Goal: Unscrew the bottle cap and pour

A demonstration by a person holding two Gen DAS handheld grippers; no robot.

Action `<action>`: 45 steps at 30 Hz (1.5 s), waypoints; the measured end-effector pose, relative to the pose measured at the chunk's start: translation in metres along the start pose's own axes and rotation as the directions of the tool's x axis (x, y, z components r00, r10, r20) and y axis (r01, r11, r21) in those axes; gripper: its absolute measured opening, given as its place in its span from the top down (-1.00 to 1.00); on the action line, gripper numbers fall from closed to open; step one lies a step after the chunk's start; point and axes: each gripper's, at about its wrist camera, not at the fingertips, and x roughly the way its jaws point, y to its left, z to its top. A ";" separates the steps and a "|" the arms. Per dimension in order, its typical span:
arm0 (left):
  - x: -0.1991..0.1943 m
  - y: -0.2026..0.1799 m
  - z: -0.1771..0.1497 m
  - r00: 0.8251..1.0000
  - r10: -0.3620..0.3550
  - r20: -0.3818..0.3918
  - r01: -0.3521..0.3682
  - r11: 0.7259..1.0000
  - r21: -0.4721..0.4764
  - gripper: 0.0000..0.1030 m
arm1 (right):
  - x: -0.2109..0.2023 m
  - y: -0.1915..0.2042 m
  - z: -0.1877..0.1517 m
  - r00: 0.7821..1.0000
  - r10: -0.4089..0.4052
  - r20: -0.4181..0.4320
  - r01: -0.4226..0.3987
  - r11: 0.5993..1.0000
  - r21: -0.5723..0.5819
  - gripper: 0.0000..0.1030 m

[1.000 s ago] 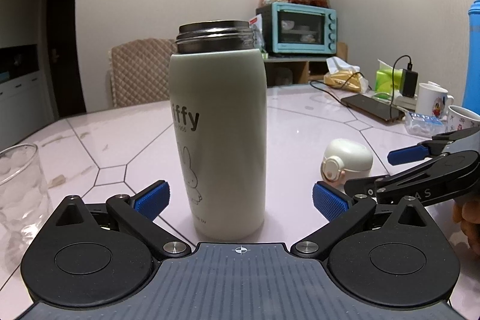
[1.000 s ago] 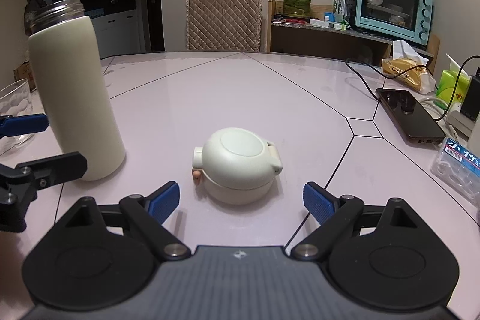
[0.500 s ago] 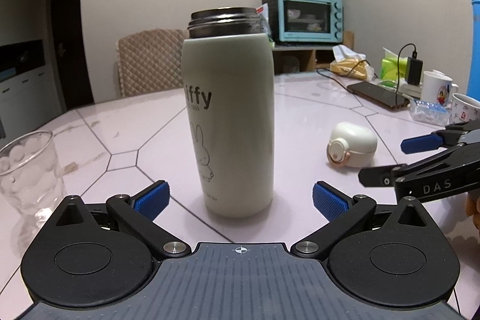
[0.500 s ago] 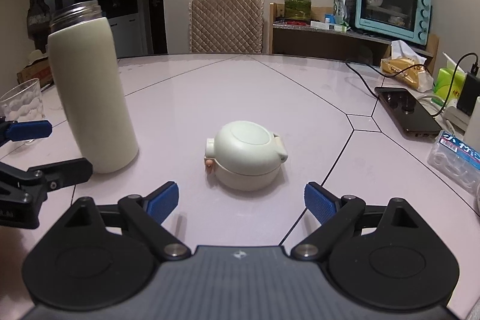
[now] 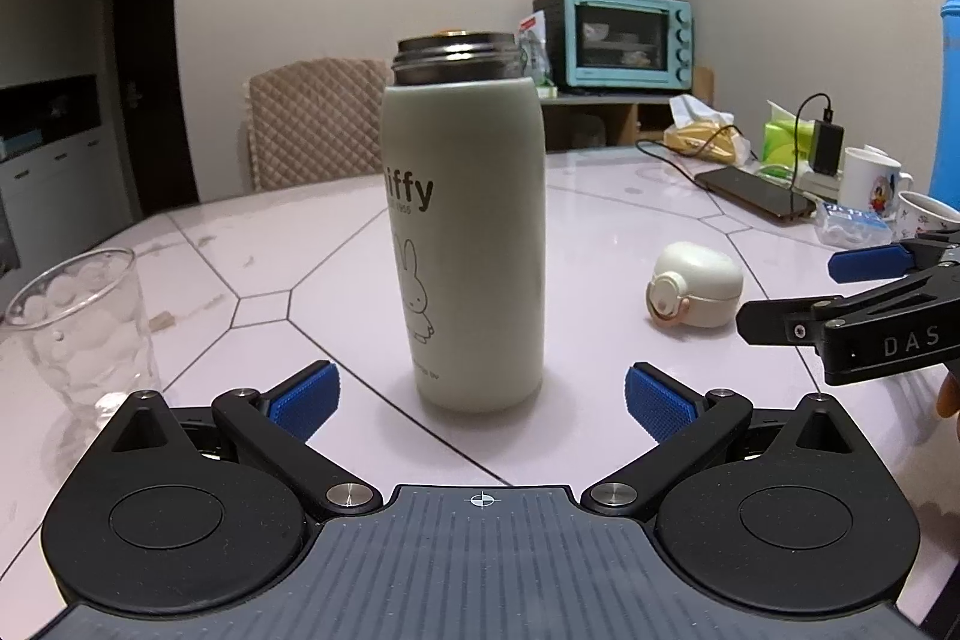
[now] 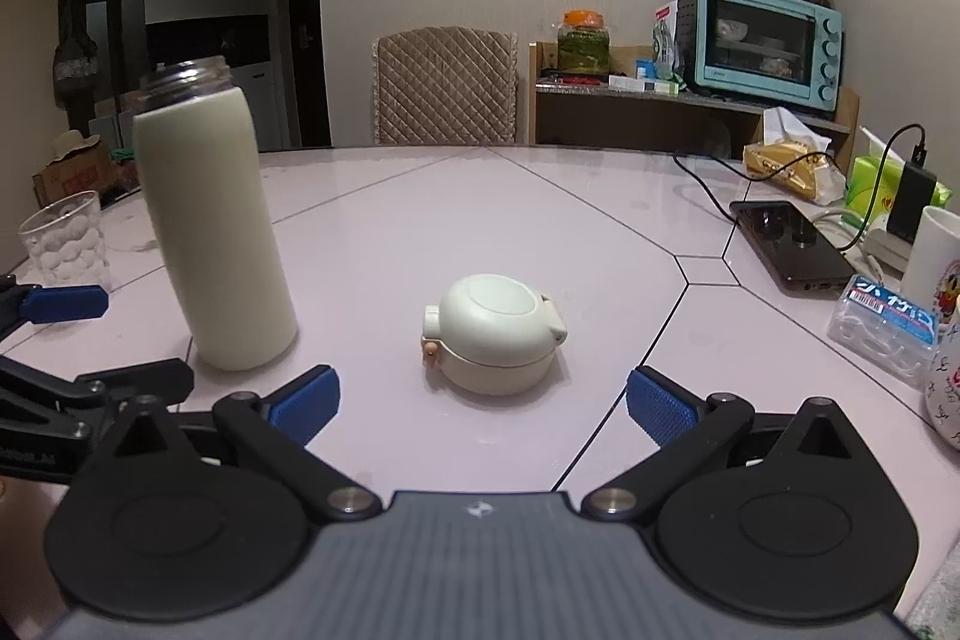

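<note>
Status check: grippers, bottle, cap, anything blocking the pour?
Left gripper open, facing the bottle. Right gripper open, facing the cap lying on the table. Bottle upright, uncapped. Glass to its left, nothing between.

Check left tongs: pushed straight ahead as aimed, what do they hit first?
Likely the upright cream steel bottle, uncapped, centred between the open left tongs and just ahead. Its sides look set to pass between the blue pads; depth uncertain.

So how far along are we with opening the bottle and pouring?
Unscrewing looks done: the bottle stands open on the table, and its cap lies apart beside it. Nothing is in hand: the left gripper and right gripper are both open and empty. Pouring is left: the glass looks empty, so the bottle needs gripping and tipping into it.
</note>
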 end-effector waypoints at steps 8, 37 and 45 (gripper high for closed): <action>-0.024 -0.003 -0.001 1.000 0.018 0.008 -0.018 1.000 -0.021 -1.00 | -0.026 0.010 0.001 0.999 0.005 0.042 -0.005 1.000 -0.010 -1.00; -0.120 -0.030 -0.022 0.996 0.054 0.076 -0.049 0.997 -0.066 -1.00 | -0.128 0.028 -0.024 0.989 -0.011 0.146 0.014 1.000 -0.017 -1.00; -0.132 -0.038 -0.028 0.995 0.058 0.078 -0.054 0.997 -0.059 -1.00 | -0.143 0.025 -0.034 0.987 -0.020 0.160 0.022 1.000 -0.013 -1.00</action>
